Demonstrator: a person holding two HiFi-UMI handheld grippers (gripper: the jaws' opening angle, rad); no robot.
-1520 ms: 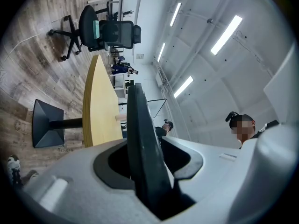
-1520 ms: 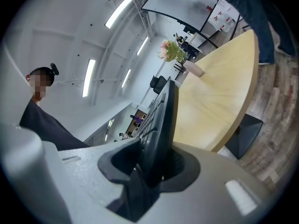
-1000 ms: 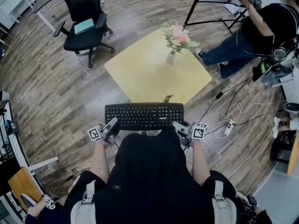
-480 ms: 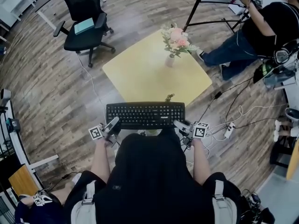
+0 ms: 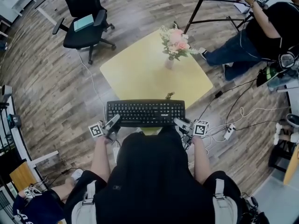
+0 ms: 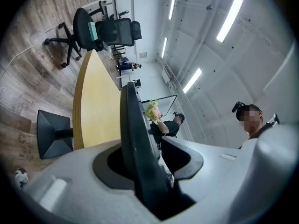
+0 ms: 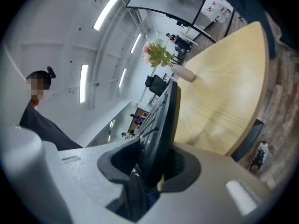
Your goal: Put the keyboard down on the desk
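Observation:
A black keyboard (image 5: 145, 113) hangs level in the air over the near edge of the yellow desk (image 5: 140, 73). My left gripper (image 5: 113, 123) is shut on its left end and my right gripper (image 5: 180, 123) is shut on its right end. In the left gripper view the keyboard (image 6: 133, 134) runs edge-on between the jaws of that gripper (image 6: 140, 164), with the desk (image 6: 96, 101) beyond. In the right gripper view the keyboard (image 7: 163, 120) is pinched by that gripper (image 7: 156, 164) above the desk (image 7: 224, 97).
A vase of pink flowers (image 5: 174, 43) stands near the desk's far corner. A black office chair (image 5: 84, 22) is at the back left. A seated person (image 5: 261, 31) and a stand's legs (image 5: 201, 8) are at the right. Cables and a power strip (image 5: 229, 129) lie on the floor.
The keyboard and both grippers have crept slightly forward over the desk's near edge. Both grips are unchanged.

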